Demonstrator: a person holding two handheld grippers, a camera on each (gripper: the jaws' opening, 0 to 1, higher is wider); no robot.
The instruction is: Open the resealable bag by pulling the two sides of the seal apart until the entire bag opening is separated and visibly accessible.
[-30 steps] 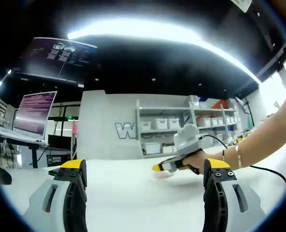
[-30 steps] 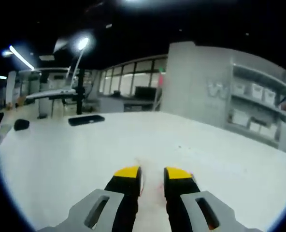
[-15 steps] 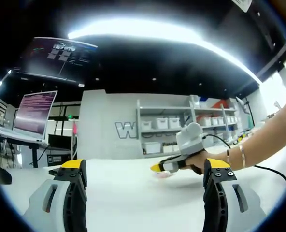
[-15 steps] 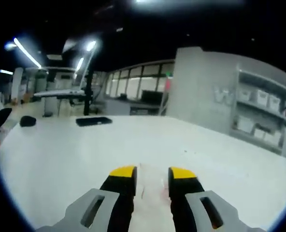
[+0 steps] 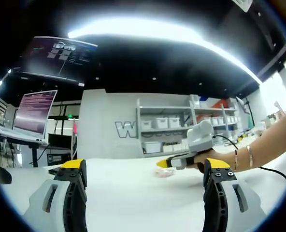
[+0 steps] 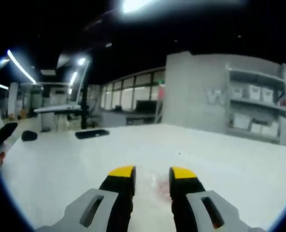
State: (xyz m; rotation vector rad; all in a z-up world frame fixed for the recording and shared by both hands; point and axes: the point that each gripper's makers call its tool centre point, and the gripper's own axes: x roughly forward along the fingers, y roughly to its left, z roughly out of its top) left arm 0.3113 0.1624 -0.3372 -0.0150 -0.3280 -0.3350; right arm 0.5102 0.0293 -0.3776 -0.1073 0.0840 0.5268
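Observation:
The clear resealable bag (image 5: 164,172) with reddish contents lies on the white table (image 5: 133,203). In the left gripper view a hand holds my right gripper (image 5: 163,164) just above it, tip pointing left. In the right gripper view the bag (image 6: 154,186) shows through the gap between the yellow-tipped jaws. My right gripper (image 6: 152,172) is open by a narrow gap; I cannot tell whether its fingertips (image 6: 122,171) touch the plastic. My left gripper (image 5: 145,166) stands wide open nearer the camera, well short of the bag, with nothing between its jaws.
A flat black device (image 6: 92,134) and a small black object (image 6: 29,136) lie at the table's far edge. Shelves with white bins (image 5: 181,128) stand behind the table. A lit screen (image 5: 34,113) is at the left. A black cable (image 5: 271,171) trails along the table behind the right hand.
The right gripper has lifted and drifted a little to the right above the bag, and its jaws have spread slightly. The left gripper has stayed put, wide open.

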